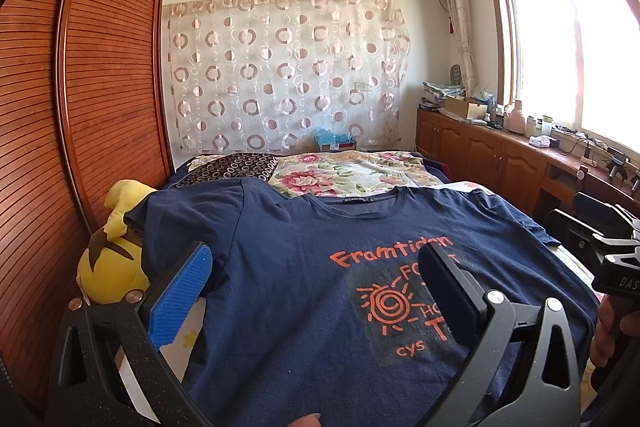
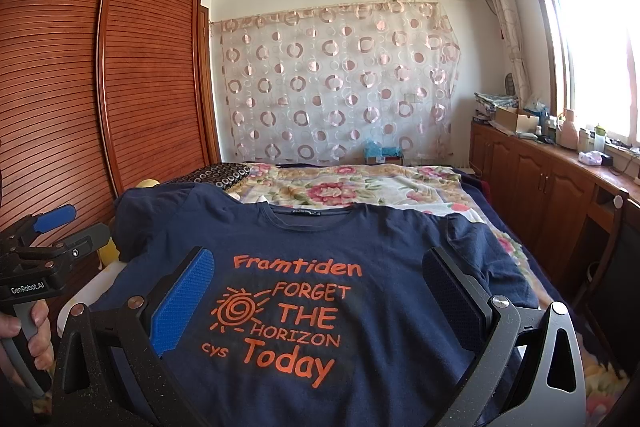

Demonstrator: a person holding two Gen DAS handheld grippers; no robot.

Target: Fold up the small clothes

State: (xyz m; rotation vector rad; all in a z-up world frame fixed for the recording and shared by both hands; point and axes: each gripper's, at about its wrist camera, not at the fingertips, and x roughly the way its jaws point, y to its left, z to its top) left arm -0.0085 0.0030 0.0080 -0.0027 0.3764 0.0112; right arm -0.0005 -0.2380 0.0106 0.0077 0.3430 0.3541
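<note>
A navy T-shirt (image 1: 288,227) with orange lettering lies spread flat, front up, on the bed, collar pointing away from me. My left gripper (image 1: 320,271) hovers open over the shirt's lower left part, its blue pad (image 1: 184,299) near the left sleeve seam. The same T-shirt (image 2: 380,243) fills the right wrist view. There my right gripper (image 2: 320,287) hangs open above the printed chest, with nothing between its fingers. At that view's left edge the left gripper (image 2: 74,225) shows over the shirt's left side, held by a hand (image 2: 38,331).
A yellow plush toy (image 1: 112,267) lies by the shirt's left sleeve, against a slatted wooden wardrobe (image 1: 80,107). A floral quilt (image 1: 344,171) covers the far bed. Wooden cabinets (image 2: 532,187) with clutter run along the right under the window.
</note>
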